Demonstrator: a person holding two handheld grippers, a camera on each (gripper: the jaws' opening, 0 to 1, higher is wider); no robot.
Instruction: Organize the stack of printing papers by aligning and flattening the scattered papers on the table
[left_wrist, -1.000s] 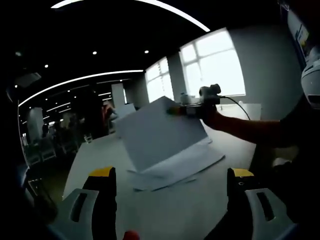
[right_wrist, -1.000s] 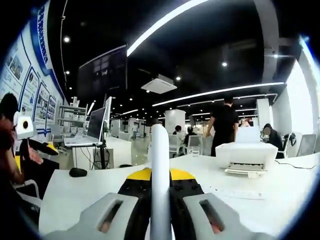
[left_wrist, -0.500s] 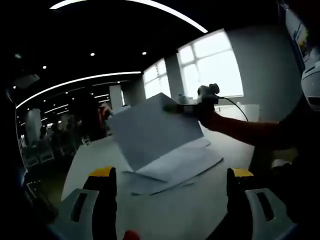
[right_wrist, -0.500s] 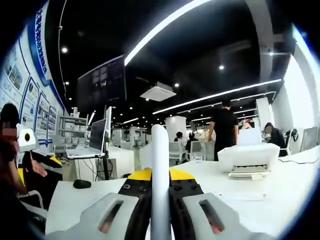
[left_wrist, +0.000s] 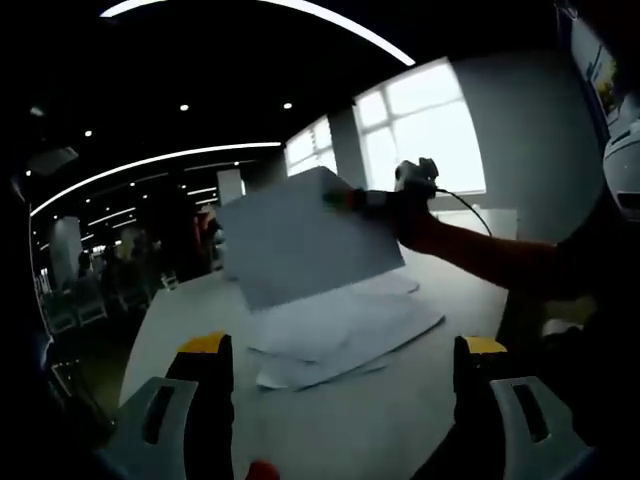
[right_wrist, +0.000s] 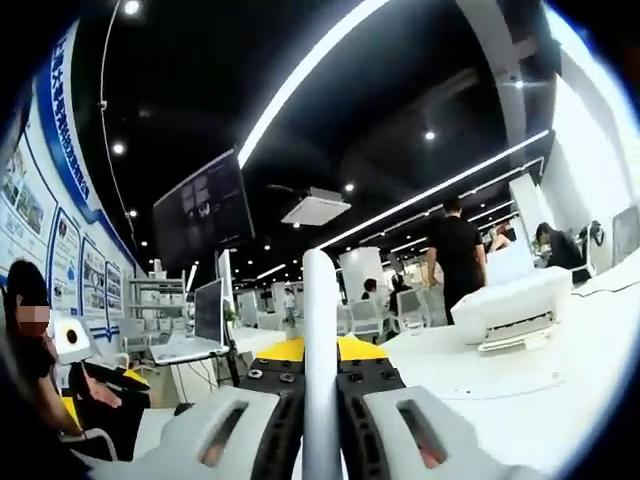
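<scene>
Left gripper (left_wrist: 340, 400): two pale grey moulded jaw arms, each with an elongated slot cut through it; black inner finger blocks capped in yellow at the tips. Small red spot at the bottom edge between the arms.

Right gripper (right_wrist: 320, 400): same build. Pale grey slotted arms, black finger blocks with small round screw heads near the top, yellow caps behind. Seen from the left gripper view (left_wrist: 385, 200): dark compact body, a thin black cable (left_wrist: 465, 208) trailing off its rear.

Person's forearm (left_wrist: 480, 255) bare from the wrist back; dark clothing (left_wrist: 590, 300) at the view's right edge.
</scene>
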